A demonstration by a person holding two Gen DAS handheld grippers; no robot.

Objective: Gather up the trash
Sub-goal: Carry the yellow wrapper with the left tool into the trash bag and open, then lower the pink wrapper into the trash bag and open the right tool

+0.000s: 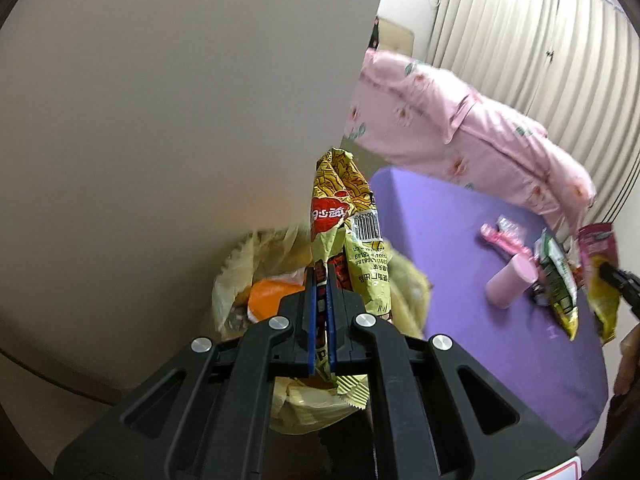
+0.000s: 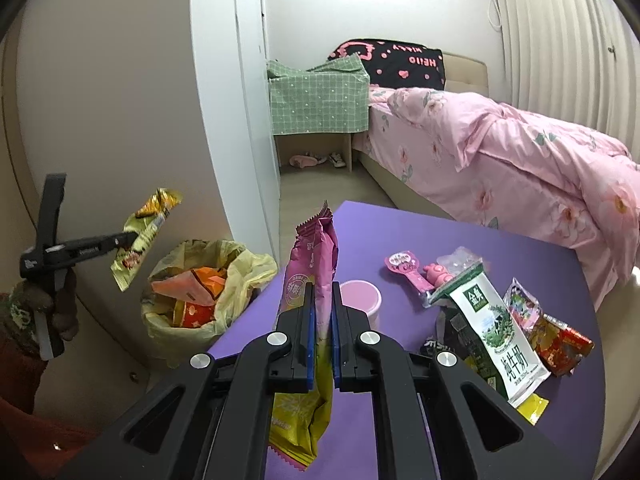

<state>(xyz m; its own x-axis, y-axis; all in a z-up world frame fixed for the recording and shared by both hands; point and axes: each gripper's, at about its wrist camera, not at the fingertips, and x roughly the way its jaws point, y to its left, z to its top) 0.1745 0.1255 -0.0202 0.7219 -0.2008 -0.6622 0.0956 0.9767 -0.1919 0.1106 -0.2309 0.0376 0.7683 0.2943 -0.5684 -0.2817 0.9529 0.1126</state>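
My left gripper (image 1: 320, 280) is shut on a yellow and red snack wrapper (image 1: 344, 216) and holds it above a bin lined with a yellow bag (image 1: 236, 276); the same wrapper (image 2: 140, 240) and bin (image 2: 200, 292) show in the right wrist view, at the left. My right gripper (image 2: 322, 292) is shut on a pink and yellow snack wrapper (image 2: 312, 264) above the purple table (image 2: 400, 232). The right gripper (image 1: 612, 276) with its wrapper (image 1: 600, 264) shows at the right edge of the left wrist view.
On the table lie a milk pouch (image 2: 496, 328), a red wrapper (image 2: 560, 344), a small clear packet (image 2: 520, 308), a pink toy (image 2: 420, 276) and a pink cup (image 2: 360, 300). A bed with a pink quilt (image 2: 520, 168) stands behind. The bin holds orange wrappers (image 2: 200, 284).
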